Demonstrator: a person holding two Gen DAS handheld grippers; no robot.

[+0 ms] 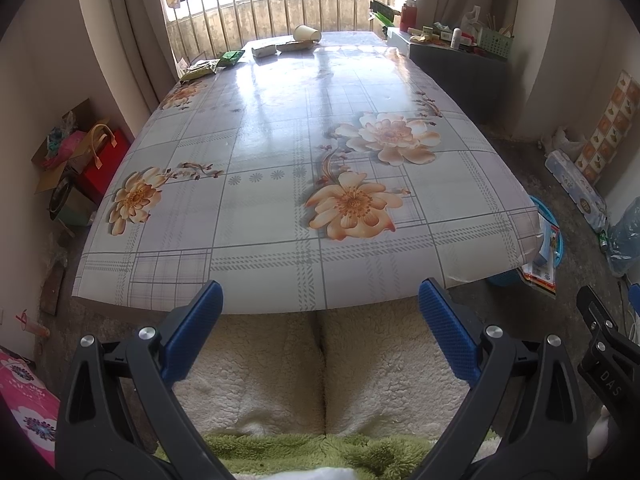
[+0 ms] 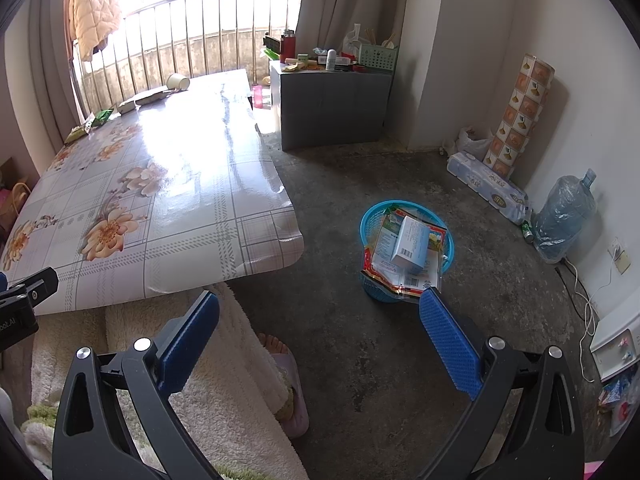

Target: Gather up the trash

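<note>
My left gripper (image 1: 320, 300) is open and empty, held over my lap at the near edge of the flowered table (image 1: 280, 152). At the table's far end lie a tipped paper cup (image 1: 307, 33), a white box (image 1: 264, 51), a flat brown wrapper (image 1: 298, 45) and green packets (image 1: 232, 58). My right gripper (image 2: 320, 312) is open and empty, above the floor to the right of the table (image 2: 180, 208). A blue basket (image 2: 370, 280) on the floor holds wrappers and a white box (image 2: 410, 244). The cup (image 2: 178, 81) and packets (image 2: 100, 117) also show there.
A grey cabinet (image 2: 332, 108) with clutter stands at the far right of the table. A patterned roll (image 2: 520, 116), a tissue pack (image 2: 488, 188) and a water bottle (image 2: 564, 216) line the right wall. Bags and boxes (image 1: 80, 160) sit left of the table. My slippered foot (image 2: 284, 360) is below.
</note>
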